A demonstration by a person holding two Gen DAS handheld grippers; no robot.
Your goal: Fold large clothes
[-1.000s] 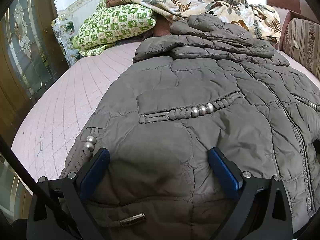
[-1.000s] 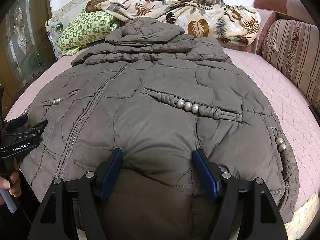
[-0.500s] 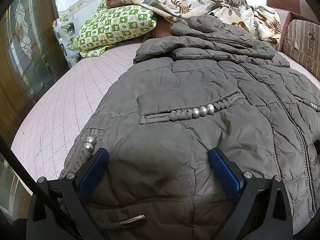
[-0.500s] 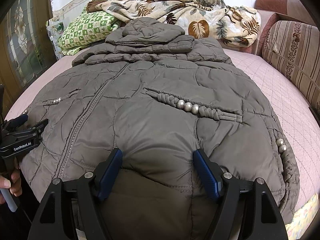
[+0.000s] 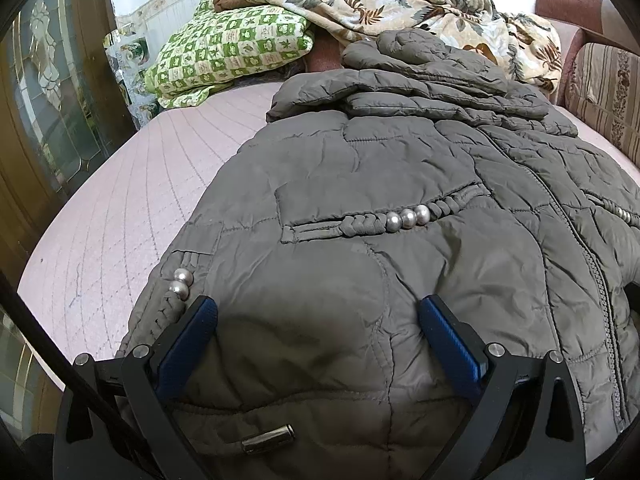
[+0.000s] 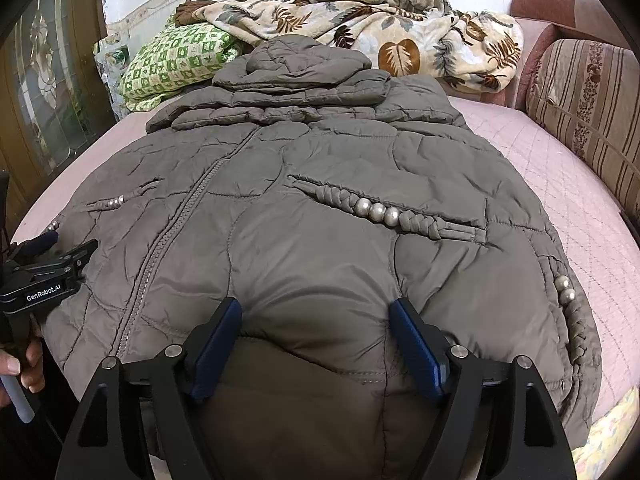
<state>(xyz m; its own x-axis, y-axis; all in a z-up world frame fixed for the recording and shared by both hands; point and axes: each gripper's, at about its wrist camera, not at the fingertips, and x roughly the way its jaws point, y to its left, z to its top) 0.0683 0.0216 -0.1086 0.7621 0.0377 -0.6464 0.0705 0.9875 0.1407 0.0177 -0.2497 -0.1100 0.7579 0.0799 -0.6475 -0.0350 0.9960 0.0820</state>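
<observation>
left wrist view: my left gripper (image 5: 318, 316) sits spread wide over the hem of the grey puffer coat (image 5: 400, 200), which lies flat on the pink quilted bed (image 5: 120, 208). green pillow (image 5: 224, 52) at eleven o'clock. my right gripper (image 6: 316, 320) is likewise spread, striped sofa (image 6: 584, 96) at two o'clock.

"GenRobot.AI" on the left gripper (image 6: 48, 246) body

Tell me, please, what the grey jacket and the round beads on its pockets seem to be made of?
The jacket looks like thin synthetic shell, maybe nylon, over soft padding: stitched puffy panels with a faint sheen and fine wrinkles. The beads look like imitation pearl, probably plastic: smooth, round, silvery with soft highlights. Their true material cannot be told.
</observation>
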